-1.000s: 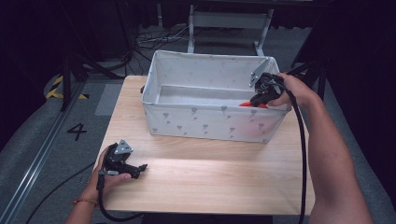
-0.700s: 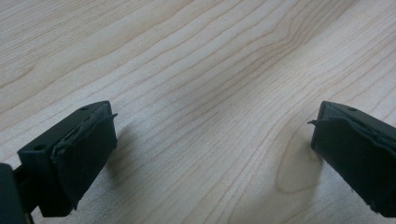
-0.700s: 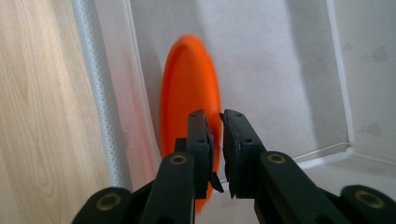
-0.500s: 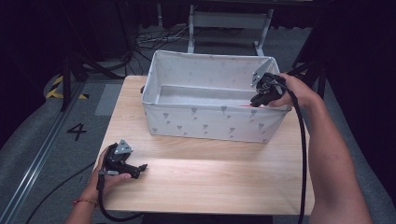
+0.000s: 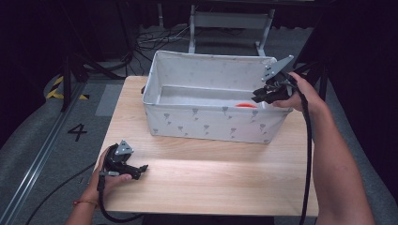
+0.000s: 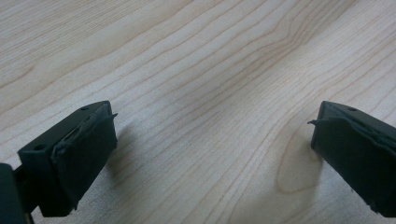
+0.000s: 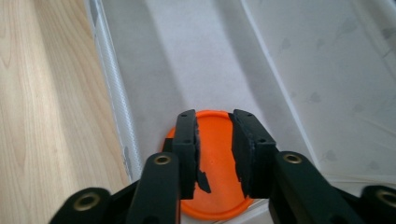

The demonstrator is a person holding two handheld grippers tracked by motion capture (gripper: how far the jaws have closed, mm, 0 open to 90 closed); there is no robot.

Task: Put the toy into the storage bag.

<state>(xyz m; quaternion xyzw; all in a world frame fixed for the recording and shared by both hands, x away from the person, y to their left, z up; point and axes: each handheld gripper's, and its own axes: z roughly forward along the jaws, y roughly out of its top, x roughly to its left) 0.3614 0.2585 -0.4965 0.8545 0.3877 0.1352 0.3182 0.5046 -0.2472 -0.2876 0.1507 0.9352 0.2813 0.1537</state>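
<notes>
Orange disc [image 7: 217, 168], one, one fabric bin [image 5: 211, 124]

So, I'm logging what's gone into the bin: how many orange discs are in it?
1. The orange disc lies flat on the floor of the white fabric bin, at its right end. Others may hide behind the near wall.

Pale, matt wood-grain table [image 5: 211, 178]; soft white printed cloth bin [image 5: 211, 123]; smooth orange plastic disc [image 7: 215, 163]; matt black tongs [image 7: 214, 154] with rough, frayed pads [image 6: 86, 156].
</notes>
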